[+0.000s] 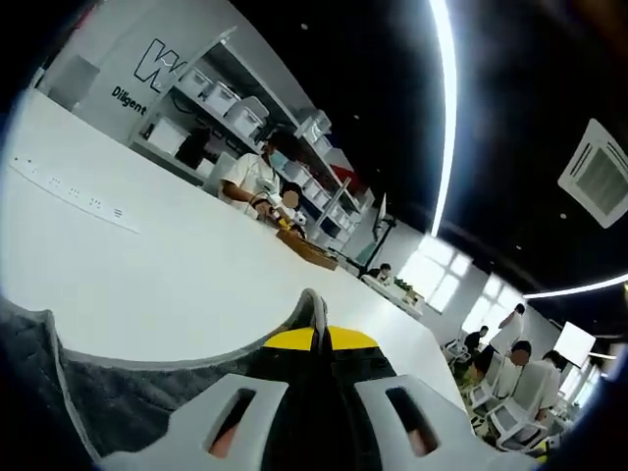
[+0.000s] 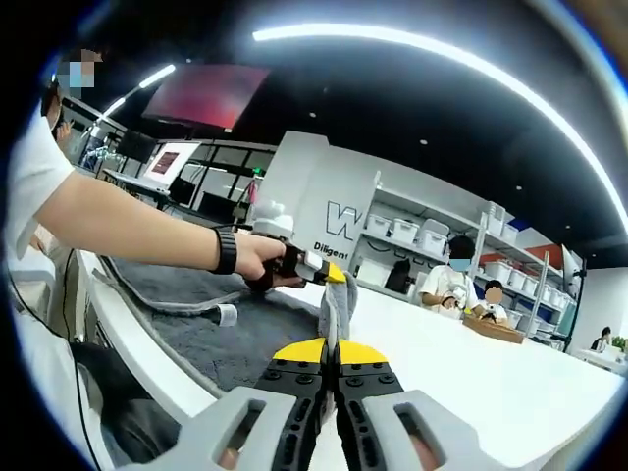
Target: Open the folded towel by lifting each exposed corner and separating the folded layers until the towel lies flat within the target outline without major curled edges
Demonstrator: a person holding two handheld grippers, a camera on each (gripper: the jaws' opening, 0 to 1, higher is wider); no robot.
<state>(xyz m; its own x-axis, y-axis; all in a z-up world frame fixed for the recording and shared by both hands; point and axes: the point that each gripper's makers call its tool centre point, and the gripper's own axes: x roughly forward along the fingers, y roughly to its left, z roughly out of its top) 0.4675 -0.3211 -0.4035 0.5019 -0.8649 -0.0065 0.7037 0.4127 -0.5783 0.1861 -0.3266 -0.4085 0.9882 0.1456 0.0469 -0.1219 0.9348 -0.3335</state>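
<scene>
Both grippers are clamped on the grey towel: left gripper [image 1: 319,329] pinches an edge [image 1: 312,306] above the white table [image 1: 177,265]; right gripper [image 2: 332,348] pinches a raised corner [image 2: 339,294]; draw them apart evenly, low, so the towel [image 2: 226,334] spreads flat without curling.

The towel [image 2: 235,339] is dark grey with a pale grey border, and its pinched fold shows lighter grey. The bench [image 1: 167,265] is plain white, with a faint line of small grey marks in the left gripper view. The right gripper [image 2: 330,355] has yellow tips, black inner faces and light grey bodies; the left gripper [image 1: 321,340] has the same colours. The person's watch [image 2: 227,251] is black.
</scene>
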